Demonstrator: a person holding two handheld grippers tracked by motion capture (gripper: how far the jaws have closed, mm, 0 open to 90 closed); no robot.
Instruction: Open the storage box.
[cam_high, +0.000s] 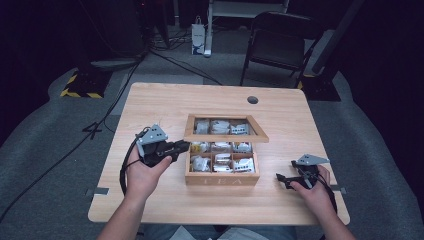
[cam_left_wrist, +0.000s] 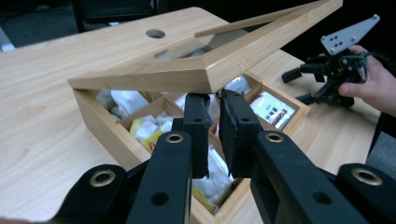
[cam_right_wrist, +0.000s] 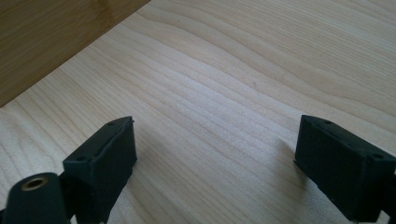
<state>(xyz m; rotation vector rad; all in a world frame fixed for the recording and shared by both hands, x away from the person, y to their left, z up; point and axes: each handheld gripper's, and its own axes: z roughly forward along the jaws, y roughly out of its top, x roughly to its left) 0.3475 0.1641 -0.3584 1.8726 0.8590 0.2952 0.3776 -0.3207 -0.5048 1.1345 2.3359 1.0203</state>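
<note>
I had the left gripper (cam_left_wrist: 214, 100) at the near left corner of the wooden tea box (cam_high: 222, 177), its jaws drawn nearly together with nothing between them. Their tips sat just under the front edge of the glass-paned lid (cam_left_wrist: 205, 70), which rested on top of them. The lid stood tilted, raised at the front and hinged at the far side, roughly half open. Below and beyond the jaws lay the box's compartments, holding wrapped tea bags (cam_left_wrist: 148, 130), white and yellow.

My right gripper (cam_right_wrist: 212, 168) lay on the table (cam_right_wrist: 243, 84), well apart from the box on its right side, jaws spread wide and holding nothing. The box's wooden side showed ahead of it and to the left.

I judged the step in hand to be lifting the lid open. The next move would call for raising the left gripper further and pushing away from me, so the lid swings back past upright without slipping off the jaw tips.
</note>
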